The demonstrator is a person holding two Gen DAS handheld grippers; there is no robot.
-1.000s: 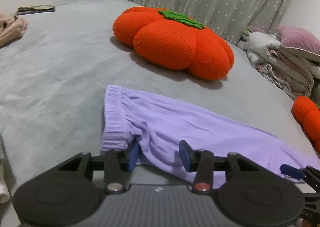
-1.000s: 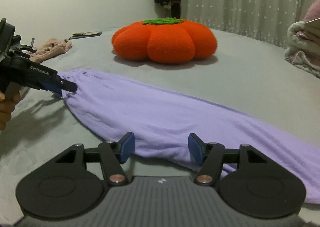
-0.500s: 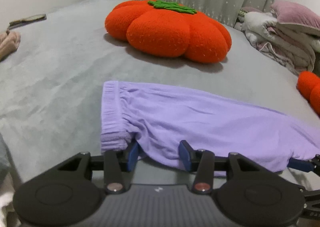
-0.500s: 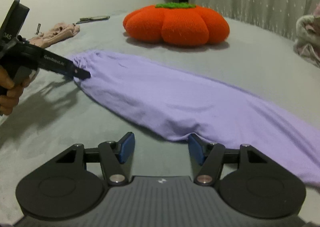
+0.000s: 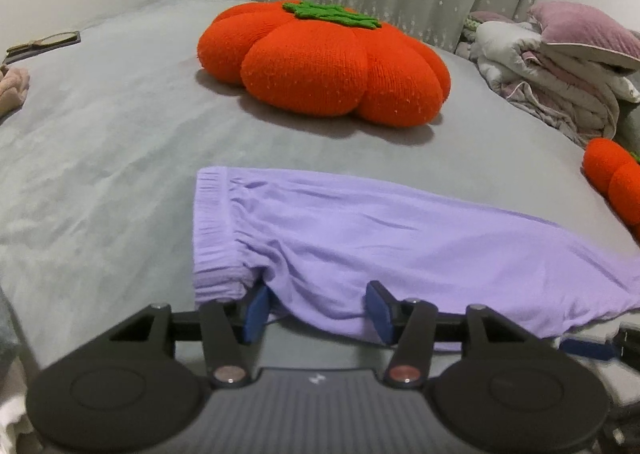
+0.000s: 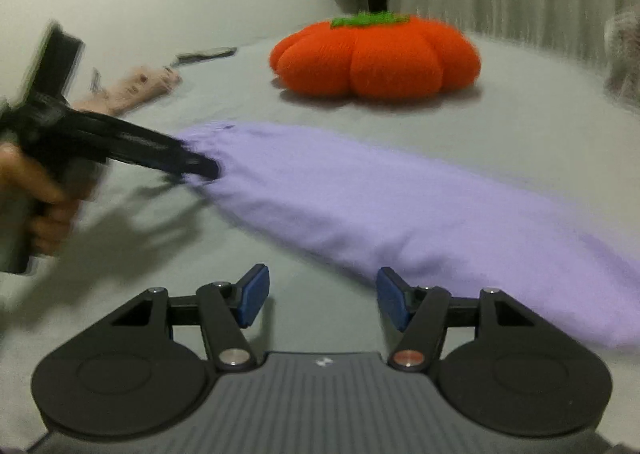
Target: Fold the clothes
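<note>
Lilac trousers (image 5: 384, 250) are lying flat on the grey bedsheet (image 5: 100, 158), folded lengthwise into one long strip. In the left wrist view the long axis is running left to right: the gathered elastic waistband (image 5: 212, 230) is pointing left, the leg end trailing off toward the right edge. In the right wrist view the same strip is slanting from the upper left down to the lower right. The left gripper (image 5: 316, 306) is sitting at the near edge just beside the waistband; its jaws have just been opening, with the trousers' near hem lying between the blue pads (image 5: 256, 310), not pinched. The left hand (image 6: 40, 206) is wrapping the grip, blurred. The right gripper (image 6: 318, 296) is standing open over bare sheet, its right pad (image 6: 390, 302) just at the near edge of the cloth, nothing held. An orange pumpkin cushion (image 5: 324, 62) is resting beyond the trousers, well apart. Heaped bedding (image 5: 560, 70) is piling at the far right. No containers showing.
</note>
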